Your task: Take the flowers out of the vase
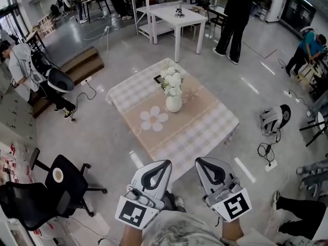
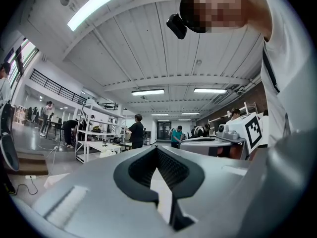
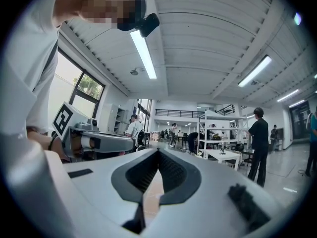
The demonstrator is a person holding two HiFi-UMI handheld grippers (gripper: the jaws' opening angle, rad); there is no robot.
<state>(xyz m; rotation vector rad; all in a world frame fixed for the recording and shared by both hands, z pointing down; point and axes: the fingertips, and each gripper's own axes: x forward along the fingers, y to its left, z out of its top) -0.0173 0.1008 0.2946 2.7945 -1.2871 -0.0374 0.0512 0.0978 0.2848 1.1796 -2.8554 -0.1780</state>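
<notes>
Checked surface [image 1: 205, 132] carries the vase [image 1: 173, 104], with the flowers [image 1: 172, 80] upright inside it. Left gripper [image 1: 164, 165] and right gripper [image 1: 202, 162] sit well short of the vase, fingers clenched on nothing. Step judged: approach. Next move calls for opening the fingers and reaching the stems.

White vase [image 1: 173, 104] on cloth-covered table [image 1: 207, 129]

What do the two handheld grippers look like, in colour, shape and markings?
The left gripper and right gripper have light grey shells with black ribbed pads inside the jaws. Each carries a white cube with black square markers. The person's shirt is pale and patterned.
</notes>
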